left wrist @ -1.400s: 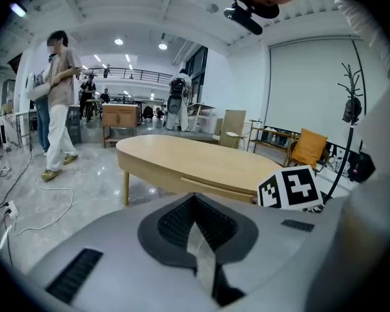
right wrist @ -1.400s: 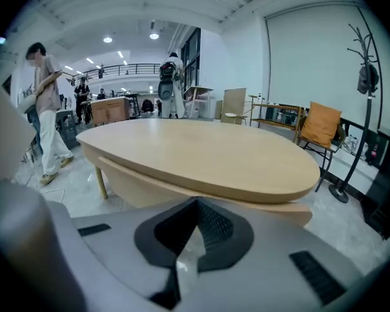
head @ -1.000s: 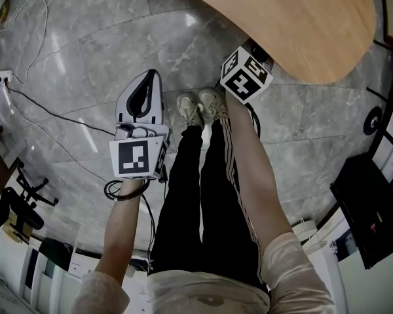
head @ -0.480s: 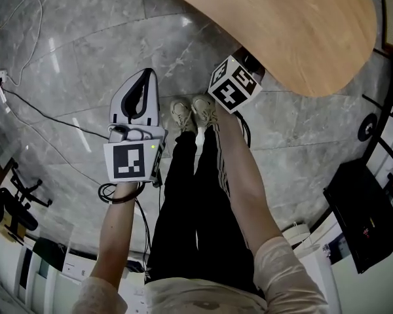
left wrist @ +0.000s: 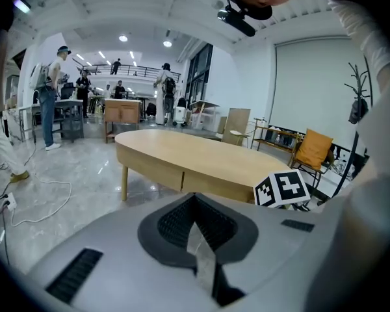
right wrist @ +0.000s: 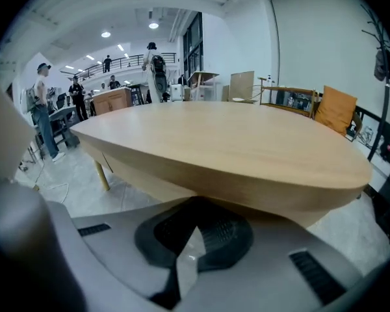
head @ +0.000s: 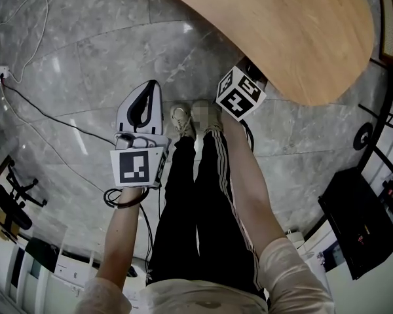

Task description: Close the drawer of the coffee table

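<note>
The coffee table [head: 295, 25] has an oval, light wood top and fills the head view's upper right. In the left gripper view the table [left wrist: 201, 158] stands ahead, and its side panels [left wrist: 156, 174] look flush on either side of a vertical seam. My left gripper [head: 151, 84] hangs over the grey floor to the left of the person's shoes, its jaws shut and empty. The right gripper's marker cube [head: 241, 93] sits at the table's near edge, hiding its jaws in that view. In the right gripper view the right gripper [right wrist: 195, 203] is shut and empty, just below the tabletop rim [right wrist: 247, 194].
Black and white cables [head: 46, 113] run across the marble floor to a power strip [head: 0, 76] at the left. A black cabinet [head: 363, 221] stands at the right. Several people [left wrist: 47, 106] stand far behind the table, and an orange chair [left wrist: 314, 149] stands by the right wall.
The head view has shifted slightly. Both grippers stay about where they were, with their jaws unchanged.
</note>
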### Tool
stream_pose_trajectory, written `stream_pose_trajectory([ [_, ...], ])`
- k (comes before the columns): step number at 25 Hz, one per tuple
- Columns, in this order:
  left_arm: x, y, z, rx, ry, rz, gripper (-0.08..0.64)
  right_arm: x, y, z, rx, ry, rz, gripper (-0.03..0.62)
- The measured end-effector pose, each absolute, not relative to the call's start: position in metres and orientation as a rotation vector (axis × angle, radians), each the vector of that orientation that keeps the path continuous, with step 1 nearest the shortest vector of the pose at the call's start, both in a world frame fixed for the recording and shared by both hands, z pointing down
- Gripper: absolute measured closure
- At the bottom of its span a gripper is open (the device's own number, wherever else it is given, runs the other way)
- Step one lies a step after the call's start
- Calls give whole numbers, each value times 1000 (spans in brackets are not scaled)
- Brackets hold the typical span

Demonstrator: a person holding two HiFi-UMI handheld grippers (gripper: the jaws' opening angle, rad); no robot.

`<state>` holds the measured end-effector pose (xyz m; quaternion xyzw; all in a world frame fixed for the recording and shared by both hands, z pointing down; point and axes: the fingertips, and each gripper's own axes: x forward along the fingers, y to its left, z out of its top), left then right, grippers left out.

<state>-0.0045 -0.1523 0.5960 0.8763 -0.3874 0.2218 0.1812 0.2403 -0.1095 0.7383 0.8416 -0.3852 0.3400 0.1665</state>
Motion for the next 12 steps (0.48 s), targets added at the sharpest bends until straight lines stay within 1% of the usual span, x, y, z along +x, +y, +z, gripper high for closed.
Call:
stream_pose_trajectory([
  [5,-4,-151,585,2473,-1114,583,552,236,-112,736,2361,-1126,960,588],
  [12,-8,-150,566,2468,-1174,490,552,208,-119,720,2232,-1275,936,588],
])
